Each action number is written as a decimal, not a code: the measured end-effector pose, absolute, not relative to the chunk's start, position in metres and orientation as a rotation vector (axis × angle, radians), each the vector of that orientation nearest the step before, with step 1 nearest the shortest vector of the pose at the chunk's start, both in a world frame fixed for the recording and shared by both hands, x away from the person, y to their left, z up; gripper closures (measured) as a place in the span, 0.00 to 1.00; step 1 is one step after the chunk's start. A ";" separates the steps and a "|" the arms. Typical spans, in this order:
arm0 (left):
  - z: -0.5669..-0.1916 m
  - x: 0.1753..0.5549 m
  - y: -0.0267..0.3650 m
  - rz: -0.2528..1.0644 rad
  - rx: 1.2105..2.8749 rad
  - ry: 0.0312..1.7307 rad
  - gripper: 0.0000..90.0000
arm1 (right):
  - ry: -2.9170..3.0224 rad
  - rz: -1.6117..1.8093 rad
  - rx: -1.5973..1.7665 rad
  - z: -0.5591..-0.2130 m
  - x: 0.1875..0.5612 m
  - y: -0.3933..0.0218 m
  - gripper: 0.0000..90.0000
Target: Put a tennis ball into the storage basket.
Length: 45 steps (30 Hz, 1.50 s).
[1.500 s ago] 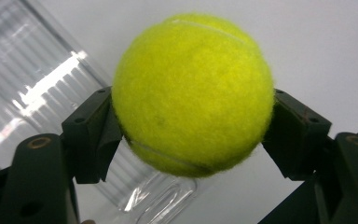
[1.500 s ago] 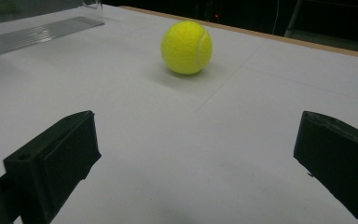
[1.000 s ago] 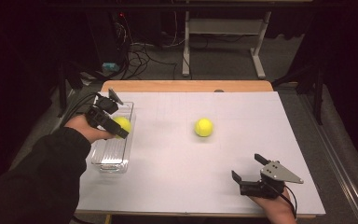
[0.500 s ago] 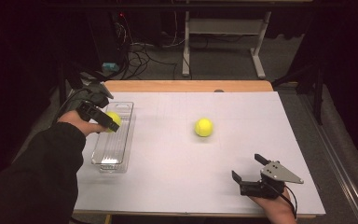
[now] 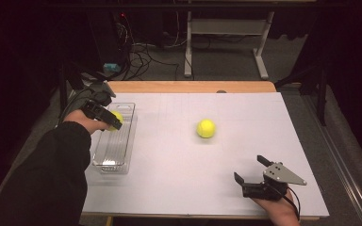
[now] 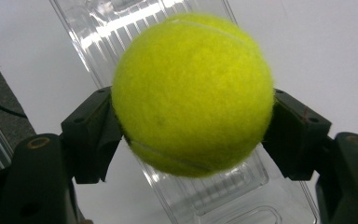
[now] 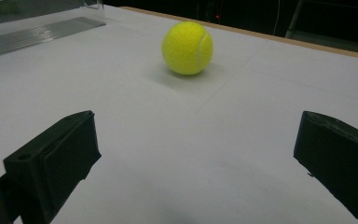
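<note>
the left gripper (image 6: 191, 140) is clamping a tennis ball (image 6: 193, 93) between its jaws, holding it above the clear tray (image 6: 214, 196) for dropping in. the right gripper (image 7: 191, 154), jaws spread wide, is facing the second ball (image 7: 187, 47) ahead on the worktop (image 7: 168, 140).

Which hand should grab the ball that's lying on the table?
Right. The right gripper is open and faces the loose tennis ball; the left gripper already holds a ball over the clear tray.

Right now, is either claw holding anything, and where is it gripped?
The left claw clamps a fuzzy yellow tennis ball across its middle, one pad on each side. The right claw holds nothing.
</note>
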<state>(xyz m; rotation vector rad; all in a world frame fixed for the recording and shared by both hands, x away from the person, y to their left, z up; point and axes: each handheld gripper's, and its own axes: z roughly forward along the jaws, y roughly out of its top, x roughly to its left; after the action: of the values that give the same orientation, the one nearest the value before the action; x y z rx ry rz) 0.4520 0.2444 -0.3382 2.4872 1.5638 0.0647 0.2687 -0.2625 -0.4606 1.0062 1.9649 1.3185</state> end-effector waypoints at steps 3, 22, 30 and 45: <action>-0.344 0.455 0.240 0.067 2.503 1.562 0.30 | 1.966 1.319 1.004 -0.460 0.269 -0.263 0.00; -0.371 0.470 0.231 0.097 2.553 1.615 0.29 | 1.971 1.317 1.000 -0.462 0.270 -0.261 0.00; -0.374 0.470 0.234 0.093 2.554 1.616 0.29 | 1.972 1.312 1.007 -0.462 0.270 -0.261 0.00; -0.350 0.457 0.232 0.107 2.526 1.534 0.01 | 1.966 1.317 1.001 -0.460 0.269 -0.262 0.00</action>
<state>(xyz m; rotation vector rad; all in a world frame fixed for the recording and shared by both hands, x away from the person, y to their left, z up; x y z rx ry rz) 0.4571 0.2317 -0.3501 2.5264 1.5343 0.1068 0.2693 -0.2621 -0.4604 1.0015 1.9656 1.3173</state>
